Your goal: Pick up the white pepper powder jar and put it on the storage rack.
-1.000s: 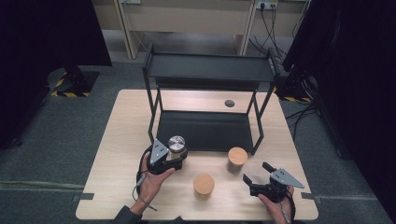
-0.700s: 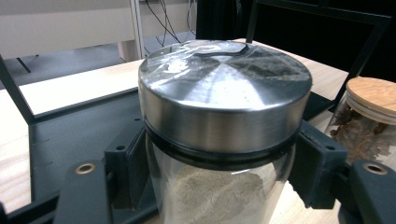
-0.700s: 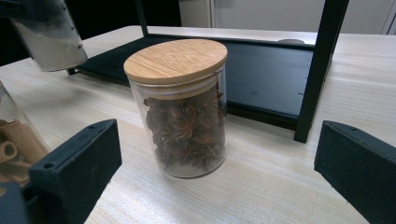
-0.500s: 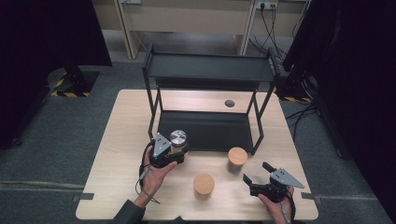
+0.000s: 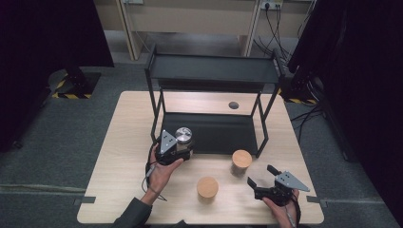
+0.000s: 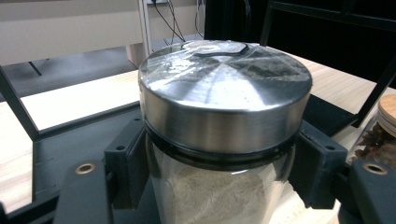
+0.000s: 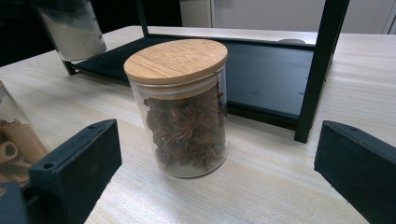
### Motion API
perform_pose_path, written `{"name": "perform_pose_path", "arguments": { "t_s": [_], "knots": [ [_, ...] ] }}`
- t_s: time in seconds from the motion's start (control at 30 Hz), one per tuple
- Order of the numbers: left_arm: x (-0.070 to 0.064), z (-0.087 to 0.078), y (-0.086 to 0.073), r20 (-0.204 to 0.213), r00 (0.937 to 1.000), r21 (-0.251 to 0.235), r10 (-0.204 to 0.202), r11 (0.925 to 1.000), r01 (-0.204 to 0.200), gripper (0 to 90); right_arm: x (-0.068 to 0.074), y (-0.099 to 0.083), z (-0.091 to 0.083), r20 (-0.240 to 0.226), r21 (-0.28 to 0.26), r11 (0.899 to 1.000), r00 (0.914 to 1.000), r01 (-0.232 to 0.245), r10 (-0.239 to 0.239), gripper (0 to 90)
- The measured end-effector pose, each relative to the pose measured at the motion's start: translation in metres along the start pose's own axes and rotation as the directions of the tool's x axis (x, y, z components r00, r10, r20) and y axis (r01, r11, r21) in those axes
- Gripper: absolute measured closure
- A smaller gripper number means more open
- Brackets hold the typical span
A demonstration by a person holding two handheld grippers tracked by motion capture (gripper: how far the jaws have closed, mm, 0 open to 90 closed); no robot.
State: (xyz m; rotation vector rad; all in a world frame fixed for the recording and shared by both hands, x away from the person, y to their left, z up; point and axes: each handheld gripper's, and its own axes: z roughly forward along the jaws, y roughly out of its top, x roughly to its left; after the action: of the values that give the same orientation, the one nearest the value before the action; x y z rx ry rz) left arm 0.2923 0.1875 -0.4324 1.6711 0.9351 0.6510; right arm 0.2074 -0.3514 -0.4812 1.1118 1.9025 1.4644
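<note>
Now the left gripper, clamped on the steel-lid jar, has carried it from the table toward the rack's lower shelf. Right gripper waits, jaws apart, facing the anise jar.

The left hand reached in from the table's near edge, forearm angled up and slightly right, and held the left gripper with its grey plate on top. Its jaws stood closed against something between them. The right hand lay low near the front right, holding the right gripper pointed up and left, jaws spread wide apart.
</note>
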Motion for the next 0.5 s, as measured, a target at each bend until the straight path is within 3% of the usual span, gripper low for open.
{"name": "perform_pose_path", "arguments": {
  "t_s": [0.5],
  "knots": [
    [0.002,0.016,0.006,-0.007,1.0000,0.001,-0.002,1.0000,0.002,30.9,0.000,0.000,0.000,0.000,0.001,1.000,1.0000,-0.002,0.002,0.9]
  ]
}}
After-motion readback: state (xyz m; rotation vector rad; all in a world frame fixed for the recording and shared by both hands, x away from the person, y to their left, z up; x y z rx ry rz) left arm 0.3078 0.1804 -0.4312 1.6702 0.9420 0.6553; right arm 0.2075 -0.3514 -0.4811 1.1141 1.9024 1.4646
